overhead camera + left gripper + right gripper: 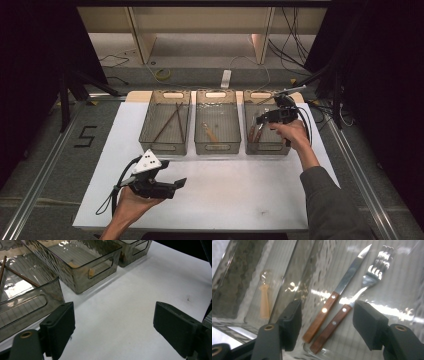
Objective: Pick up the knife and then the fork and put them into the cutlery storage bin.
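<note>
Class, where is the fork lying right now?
The fork lies in the rightmost bin in the high view, beside the knife, below the open right gripper.

- The knife (342, 287) and fork (364, 282) lie in the right bin (266, 148): reddish-brown wooden handles with pale rivets, bright silver metal above.
- All three bins are smoky grey-brown see-through plastic (a rippled pattern on the walls, fine lines on the floors).
- The middle bin (215, 148) holds a pale tan wooden spoon (264, 303).
- The left bin (165, 146) holds dark brown chopsticks (169, 122).
- Table (225, 195): white.
- Both grippers' fingers (368, 323) are matt black; the left gripper (172, 187) carries a light grey plate.
</note>
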A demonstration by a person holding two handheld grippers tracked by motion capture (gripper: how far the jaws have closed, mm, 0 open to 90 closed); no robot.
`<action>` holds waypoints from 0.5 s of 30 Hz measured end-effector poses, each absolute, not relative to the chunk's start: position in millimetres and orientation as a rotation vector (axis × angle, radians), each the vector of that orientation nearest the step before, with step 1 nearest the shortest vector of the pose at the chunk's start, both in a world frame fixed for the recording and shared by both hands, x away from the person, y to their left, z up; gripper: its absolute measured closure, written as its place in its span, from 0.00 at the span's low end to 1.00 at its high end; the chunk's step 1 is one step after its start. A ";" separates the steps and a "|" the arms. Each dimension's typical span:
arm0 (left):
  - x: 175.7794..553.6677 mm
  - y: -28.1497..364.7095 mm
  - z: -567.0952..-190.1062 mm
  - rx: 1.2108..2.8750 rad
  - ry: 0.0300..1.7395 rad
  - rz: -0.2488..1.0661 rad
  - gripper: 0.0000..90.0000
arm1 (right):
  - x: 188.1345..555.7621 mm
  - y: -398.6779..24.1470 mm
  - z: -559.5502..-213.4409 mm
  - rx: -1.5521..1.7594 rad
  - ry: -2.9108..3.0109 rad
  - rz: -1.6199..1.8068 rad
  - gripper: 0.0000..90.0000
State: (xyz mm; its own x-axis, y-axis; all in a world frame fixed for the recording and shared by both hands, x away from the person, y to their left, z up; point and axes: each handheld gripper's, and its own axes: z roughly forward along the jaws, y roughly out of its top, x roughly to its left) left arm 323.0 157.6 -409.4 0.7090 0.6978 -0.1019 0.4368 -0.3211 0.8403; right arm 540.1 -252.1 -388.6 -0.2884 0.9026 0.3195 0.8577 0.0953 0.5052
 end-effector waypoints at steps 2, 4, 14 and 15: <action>323.0 157.4 -409.4 1.970 0.872 0.346 0.19 | 538.6 -252.9 -385.3 1.825 2.268 0.995 0.45; 322.9 157.2 -409.4 1.970 0.871 0.347 0.19 | 537.1 -252.9 -382.4 1.815 2.275 0.998 0.44; 323.1 158.5 -408.9 1.956 0.875 0.346 0.19 | 523.9 -250.5 -372.9 1.724 2.266 1.050 0.40; 323.1 158.5 -408.9 1.954 0.874 0.347 0.19 | 521.7 -249.9 -371.7 1.707 2.273 1.057 0.40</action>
State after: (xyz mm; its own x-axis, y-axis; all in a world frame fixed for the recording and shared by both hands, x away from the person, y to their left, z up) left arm 323.1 158.5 -408.9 0.7063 0.6996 -0.1078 0.4350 -0.3089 0.8458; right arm 521.7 -249.9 -371.7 -0.3624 0.8791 0.3096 0.8034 0.1263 0.5820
